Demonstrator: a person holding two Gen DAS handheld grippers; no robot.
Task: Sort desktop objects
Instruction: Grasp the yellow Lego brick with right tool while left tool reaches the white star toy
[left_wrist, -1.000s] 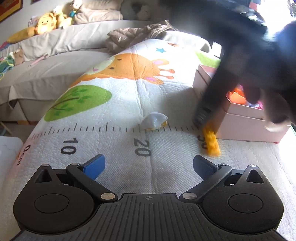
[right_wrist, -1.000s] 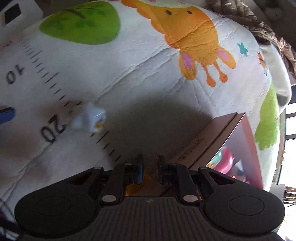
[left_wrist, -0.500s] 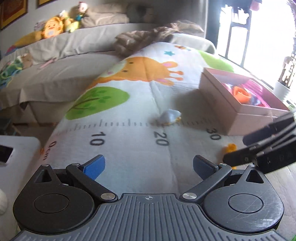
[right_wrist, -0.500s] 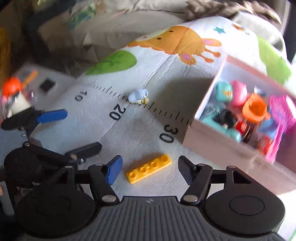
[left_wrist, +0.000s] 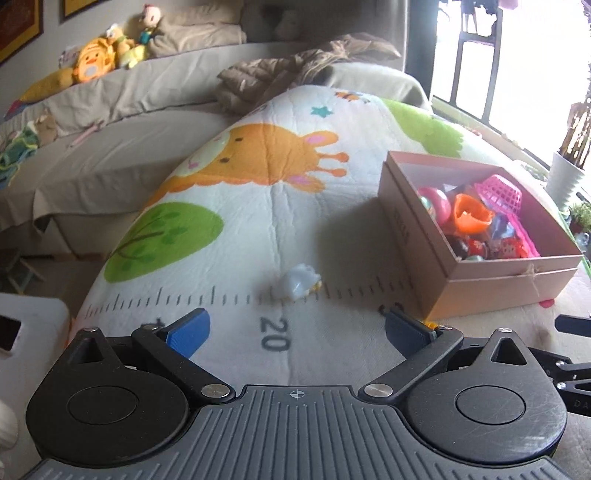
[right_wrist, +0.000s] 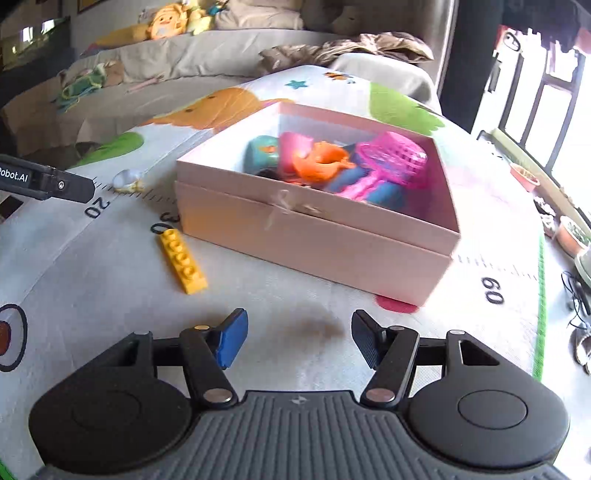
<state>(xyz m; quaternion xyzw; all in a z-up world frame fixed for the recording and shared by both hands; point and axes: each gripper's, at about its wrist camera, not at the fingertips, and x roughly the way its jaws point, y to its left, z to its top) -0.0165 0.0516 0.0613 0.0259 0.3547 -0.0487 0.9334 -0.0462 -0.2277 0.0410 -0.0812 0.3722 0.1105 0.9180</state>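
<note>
One view (right wrist) shows yellow brick (right_wrist: 182, 261) whole; right gripper (right_wrist: 295, 338) closing empty, left gripper (left_wrist: 295, 334) spread.

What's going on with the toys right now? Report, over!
Left gripper open, empty. Right gripper closing, nothing between its jaws. Yellow brick and small white toy lie on the mat, outside the pink box. Path clear.

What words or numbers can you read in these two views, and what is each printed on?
"20": ruler print on the play mat.
"30", partly hidden: same ruler, by the yellow brick.
"60": same ruler, right of the pink box.
"obot.AI", cut off: the left gripper's arm.
Box side lettering: too blurred.
</note>
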